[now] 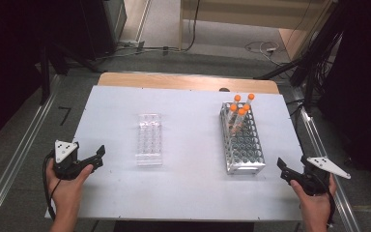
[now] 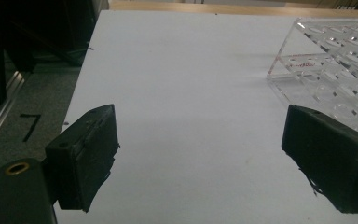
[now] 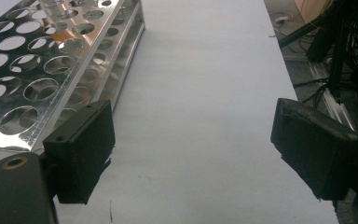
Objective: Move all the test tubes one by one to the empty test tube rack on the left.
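A metal tube rack (image 1: pixel 241 140) stands right of centre on the white table (image 1: pixel 188 183), with several orange-capped tubes (image 1: pixel 239 108) upright at its far end. A clear plastic well rack (image 1: pixel 149 139) lies left of centre. My left gripper (image 1: pixel 98 155) rests at the near left, open and with nothing between its jaws, the clear rack (image 2: pixel 335 60) ahead to its right. My right gripper (image 1: pixel 284 170) sits at the near right, also open with nothing held, beside the metal rack's (image 3: pixel 42 70) near corner.
The table's wooden far edge (image 1: pixel 188 81) borders a floor with cables (image 1: pixel 265 48). Metal rails (image 1: pixel 14 159) run along both sides. Dark equipment stands at the far left and right. Bare white surface (image 2: pixel 186 93) lies ahead of the left gripper.
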Demonstrator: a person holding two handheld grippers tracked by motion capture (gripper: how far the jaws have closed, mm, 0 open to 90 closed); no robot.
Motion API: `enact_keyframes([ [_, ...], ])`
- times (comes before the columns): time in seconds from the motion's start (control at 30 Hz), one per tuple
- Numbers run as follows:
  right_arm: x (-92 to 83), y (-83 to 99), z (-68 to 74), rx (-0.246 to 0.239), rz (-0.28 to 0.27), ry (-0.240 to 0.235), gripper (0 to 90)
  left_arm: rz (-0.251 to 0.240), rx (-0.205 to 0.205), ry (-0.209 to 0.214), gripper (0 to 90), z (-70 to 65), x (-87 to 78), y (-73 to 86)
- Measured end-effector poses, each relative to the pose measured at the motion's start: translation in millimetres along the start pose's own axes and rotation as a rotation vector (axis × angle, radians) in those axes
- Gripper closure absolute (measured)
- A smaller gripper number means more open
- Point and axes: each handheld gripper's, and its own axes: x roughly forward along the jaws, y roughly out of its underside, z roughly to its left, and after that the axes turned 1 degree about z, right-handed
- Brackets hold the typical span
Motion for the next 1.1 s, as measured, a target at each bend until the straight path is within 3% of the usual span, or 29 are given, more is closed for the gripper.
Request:
enact_keyframes([
  [0.8, 17.2, -23.7, 15.8, -0.051, -0.022, -0.043, 12.5, -0.008, 0.004, 0.022, 9.2, -3.5, 2.9, 0.9],
  [1.1, 30.5, -40.0, 28.0, -0.059, -0.029, -0.086, 13.5, -0.011, -0.004, 0.015, 9.2, -1.8, 2.3, 0.7],
])
